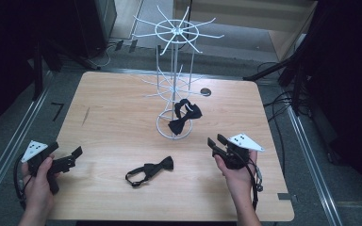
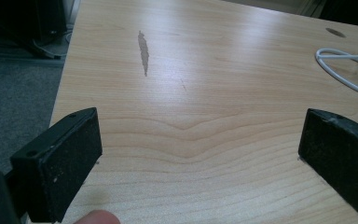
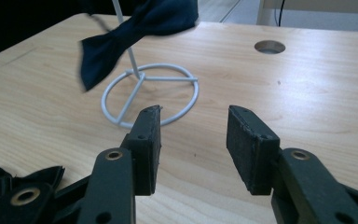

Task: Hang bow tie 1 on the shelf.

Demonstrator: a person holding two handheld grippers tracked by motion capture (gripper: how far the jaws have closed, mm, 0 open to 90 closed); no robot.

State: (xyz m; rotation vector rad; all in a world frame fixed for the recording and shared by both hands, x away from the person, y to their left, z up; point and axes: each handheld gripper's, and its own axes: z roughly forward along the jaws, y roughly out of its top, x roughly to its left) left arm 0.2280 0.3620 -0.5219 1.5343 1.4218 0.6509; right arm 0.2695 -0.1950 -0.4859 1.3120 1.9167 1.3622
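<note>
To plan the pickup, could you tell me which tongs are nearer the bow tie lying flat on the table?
Right. The right tongs sit just right of the bow tie; the left tongs are farther left.

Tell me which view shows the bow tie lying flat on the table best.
The high view: the whole bow tie with its strap lies unobstructed on the table between both grippers. The right gripper view catches just a dark corner of it at the lower left edge. The left gripper view looks across bare wood.

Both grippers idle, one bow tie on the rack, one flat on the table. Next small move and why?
Probably swing the right gripper left and down over the loose bow tie. Its jaws stand open and empty, and that tie lies between the hands, nearer the right one. The other bow tie already hangs on the white rack.
</note>
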